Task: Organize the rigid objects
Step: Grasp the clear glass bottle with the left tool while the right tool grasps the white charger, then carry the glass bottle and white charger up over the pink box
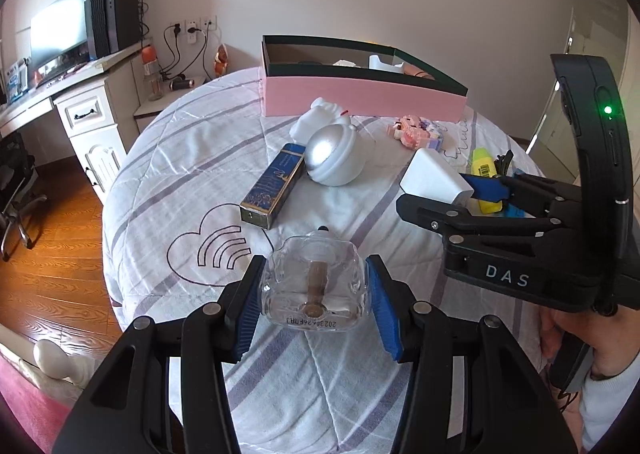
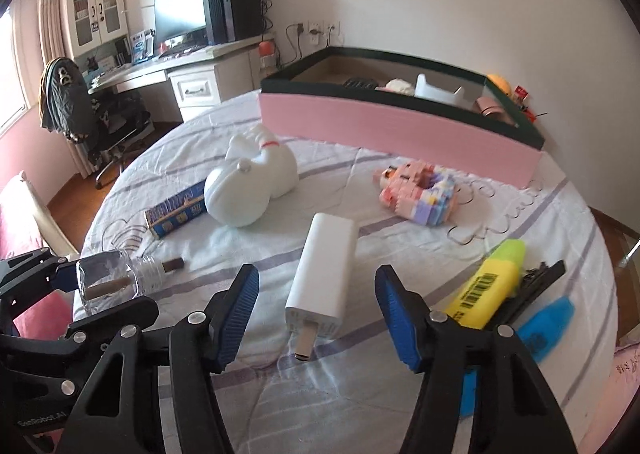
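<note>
Clamped between the blue pads (image 1: 245, 320) of the left gripper (image 1: 314, 310) is a clear glass bottle (image 1: 314, 286), its base toward the camera with printed digits along the bottom edge and a brown tube showing inside. From the right wrist view the same bottle (image 2: 106, 280) lies level in that gripper, its ribbed neck and dark cap pointing toward the middle of the bed (image 2: 280, 386).

Over to the right, the right gripper (image 2: 316, 318) stands partly open with a white charger (image 2: 324, 278) between its fingers (image 2: 236, 316). Gaps show on both sides, so the pads are not pressing on it. The charger lies on the bedspread, plug end nearest the camera.

Just beside it on the right lie a yellow highlighter (image 2: 486, 284), a black clip (image 2: 536, 282) and a blue marker (image 2: 544, 328), the clip partly hidden under the highlighter.

Further up the bed are a blue box (image 1: 274, 184), a white ball-shaped gadget (image 1: 336, 156) touching a white figure (image 2: 264, 158), and a pink block toy (image 2: 416, 190). At the far edge stands a pink bin (image 1: 360, 98) with a dark green rim; it already holds several things, which are too blurred to name surely.

A person's hand (image 1: 576, 338) grips the right tool's handle.
</note>
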Demonstrator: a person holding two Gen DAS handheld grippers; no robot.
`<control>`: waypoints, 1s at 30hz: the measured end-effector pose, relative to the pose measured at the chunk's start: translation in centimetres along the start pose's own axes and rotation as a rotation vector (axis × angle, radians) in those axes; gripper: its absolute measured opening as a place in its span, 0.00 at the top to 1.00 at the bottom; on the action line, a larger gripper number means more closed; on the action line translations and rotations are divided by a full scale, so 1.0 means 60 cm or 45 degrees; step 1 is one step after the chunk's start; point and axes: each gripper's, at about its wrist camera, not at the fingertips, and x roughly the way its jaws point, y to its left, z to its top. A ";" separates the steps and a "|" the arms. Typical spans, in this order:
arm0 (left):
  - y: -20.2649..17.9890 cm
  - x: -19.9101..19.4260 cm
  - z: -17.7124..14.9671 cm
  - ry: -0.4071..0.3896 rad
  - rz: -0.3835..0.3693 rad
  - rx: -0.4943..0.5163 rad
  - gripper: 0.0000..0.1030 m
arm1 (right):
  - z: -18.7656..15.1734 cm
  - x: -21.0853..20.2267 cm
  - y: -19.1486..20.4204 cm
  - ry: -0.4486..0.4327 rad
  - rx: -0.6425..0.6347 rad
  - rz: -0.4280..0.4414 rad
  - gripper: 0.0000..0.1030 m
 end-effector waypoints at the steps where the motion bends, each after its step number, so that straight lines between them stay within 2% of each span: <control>1: 0.000 0.002 -0.001 0.004 -0.002 -0.002 0.51 | 0.000 0.003 -0.003 0.008 0.010 0.018 0.46; 2: 0.000 0.005 -0.001 0.007 -0.003 -0.006 0.51 | 0.000 0.004 -0.006 0.010 0.021 0.031 0.53; 3: 0.000 0.007 -0.002 0.008 -0.004 -0.008 0.51 | -0.001 0.006 -0.010 0.019 0.030 0.051 0.65; 5: -0.002 0.010 -0.002 0.011 0.001 -0.010 0.51 | -0.004 0.007 -0.013 0.029 0.029 0.081 0.76; 18: -0.017 0.022 -0.002 -0.022 0.072 0.008 0.51 | -0.006 0.008 -0.002 0.044 -0.036 0.052 0.77; 22: -0.024 0.014 0.001 -0.034 0.067 0.018 0.51 | -0.007 0.002 -0.006 0.020 -0.037 0.104 0.77; 30: -0.049 -0.014 0.020 -0.081 0.063 0.069 0.51 | -0.007 -0.033 -0.017 -0.044 -0.040 0.112 0.77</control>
